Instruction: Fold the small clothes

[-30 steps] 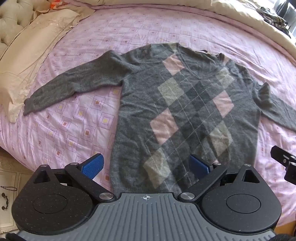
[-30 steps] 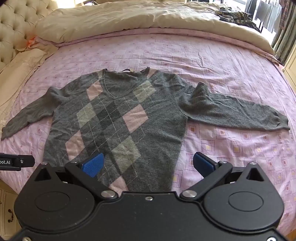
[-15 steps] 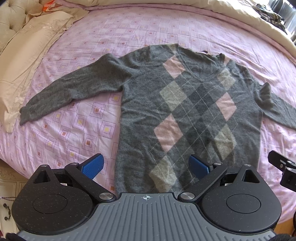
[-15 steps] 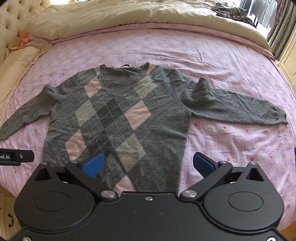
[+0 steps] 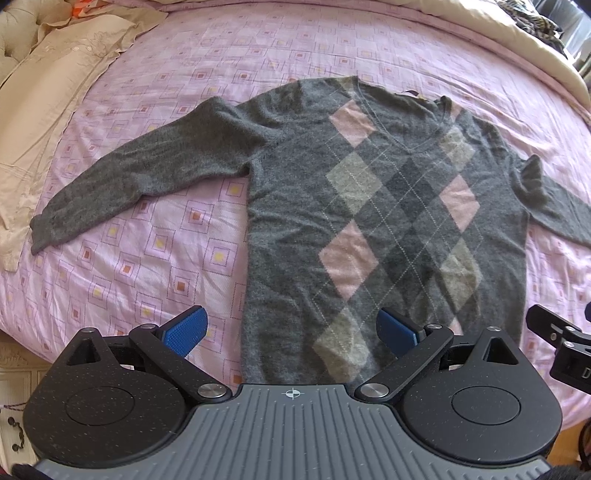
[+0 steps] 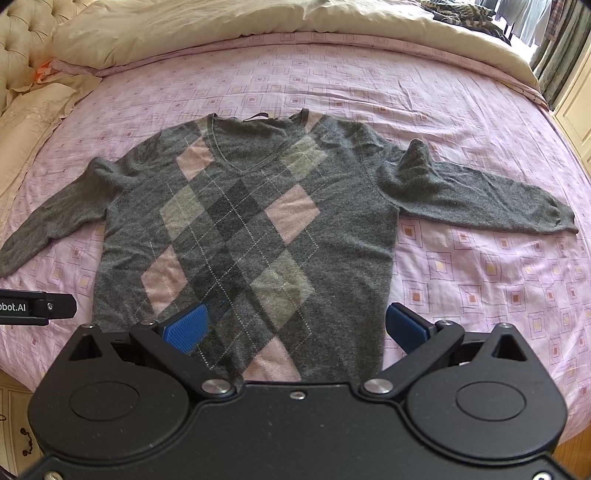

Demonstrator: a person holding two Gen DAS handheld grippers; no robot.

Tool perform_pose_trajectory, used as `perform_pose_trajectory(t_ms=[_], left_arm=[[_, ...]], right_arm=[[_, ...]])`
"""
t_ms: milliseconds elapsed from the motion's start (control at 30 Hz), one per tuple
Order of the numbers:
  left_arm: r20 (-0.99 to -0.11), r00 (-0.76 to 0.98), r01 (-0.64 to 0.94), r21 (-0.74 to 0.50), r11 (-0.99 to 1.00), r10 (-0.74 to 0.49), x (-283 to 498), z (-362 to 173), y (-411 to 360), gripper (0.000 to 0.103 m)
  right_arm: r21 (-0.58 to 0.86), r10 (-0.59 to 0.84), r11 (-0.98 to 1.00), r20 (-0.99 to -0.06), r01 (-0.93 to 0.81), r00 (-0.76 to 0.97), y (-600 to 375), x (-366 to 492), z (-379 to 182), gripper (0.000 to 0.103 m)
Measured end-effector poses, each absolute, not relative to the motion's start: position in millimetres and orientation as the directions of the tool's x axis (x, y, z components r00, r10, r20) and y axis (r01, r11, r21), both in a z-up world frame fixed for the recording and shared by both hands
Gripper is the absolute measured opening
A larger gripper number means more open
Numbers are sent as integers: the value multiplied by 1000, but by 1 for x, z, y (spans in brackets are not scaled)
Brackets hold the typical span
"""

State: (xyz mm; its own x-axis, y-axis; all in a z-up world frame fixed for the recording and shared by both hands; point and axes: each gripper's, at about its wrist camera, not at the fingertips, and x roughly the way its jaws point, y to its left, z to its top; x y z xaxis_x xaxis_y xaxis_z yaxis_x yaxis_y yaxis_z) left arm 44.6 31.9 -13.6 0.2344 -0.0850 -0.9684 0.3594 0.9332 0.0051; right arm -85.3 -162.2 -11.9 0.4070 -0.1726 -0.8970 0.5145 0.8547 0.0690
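Observation:
A grey V-neck sweater (image 5: 295, 229) (image 6: 343, 229) with pink and beige argyle diamonds lies flat, front up, on a pink patterned bedsheet (image 5: 110, 258) (image 6: 480, 273). Both sleeves are spread out sideways; the right sleeve (image 6: 480, 199) has a raised bump near the shoulder. My left gripper (image 5: 291, 330) hovers open above the hem's left part, blue pads wide apart and holding nothing. My right gripper (image 6: 295, 328) hovers open above the hem's right part, also holding nothing.
Beige pillows (image 5: 44, 96) lie at the left and a beige duvet (image 6: 258, 26) runs along the far side of the bed. A tufted headboard (image 6: 26, 33) is at the far left. The bed's near edge sits just below both grippers.
Both grippers have drawn back slightly from the sweater and toward the bed's near edge. The sweater has not moved, and both grippers stay open.

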Motion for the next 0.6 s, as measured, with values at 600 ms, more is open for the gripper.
perform_pose_trajectory(t_ms=[600], left_arm=[[-967,226,422,-14,906,-121,75,-21,59,99]], right_arm=[[1,-203,832,-930,555,306,-130,-50,-18,102]])
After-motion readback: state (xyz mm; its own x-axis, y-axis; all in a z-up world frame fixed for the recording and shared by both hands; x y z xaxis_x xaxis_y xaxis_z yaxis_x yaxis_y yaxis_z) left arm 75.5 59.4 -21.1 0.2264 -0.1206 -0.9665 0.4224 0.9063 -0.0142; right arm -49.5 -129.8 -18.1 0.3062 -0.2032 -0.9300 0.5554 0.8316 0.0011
